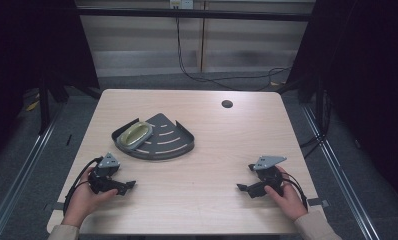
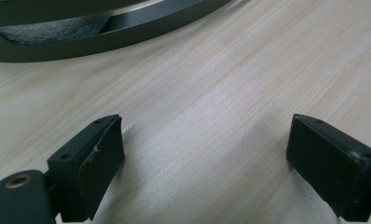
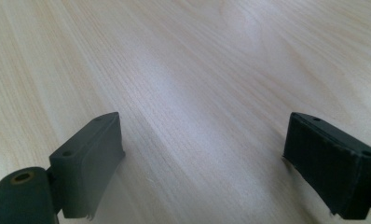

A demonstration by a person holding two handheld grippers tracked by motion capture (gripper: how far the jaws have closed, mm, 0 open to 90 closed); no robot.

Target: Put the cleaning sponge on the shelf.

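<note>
In the high view, the person's left hand is coming in at the lower left of the frame, holding the left gripper low over the pale wooden table. In the left gripper view its two black jaws are standing wide apart, released, with only bare wood grain lying between them. Just right of that gripper and higher in the frame, at the centre left, a dark grey quarter-round metal tray with slotted floor is lying flat on the tabletop; its curved wall is crossing the upper left of the left gripper view. A yellowish-green oval sponge-like pad is sitting inside the tray, toward its left corner. A small dark round hole is showing in the table at the upper centre right. At the lower right, the right hand is holding the right gripper, pointing toward the frame's left. In the right gripper view its jaws are likewise spread wide and released, with nothing but table between them.
</note>
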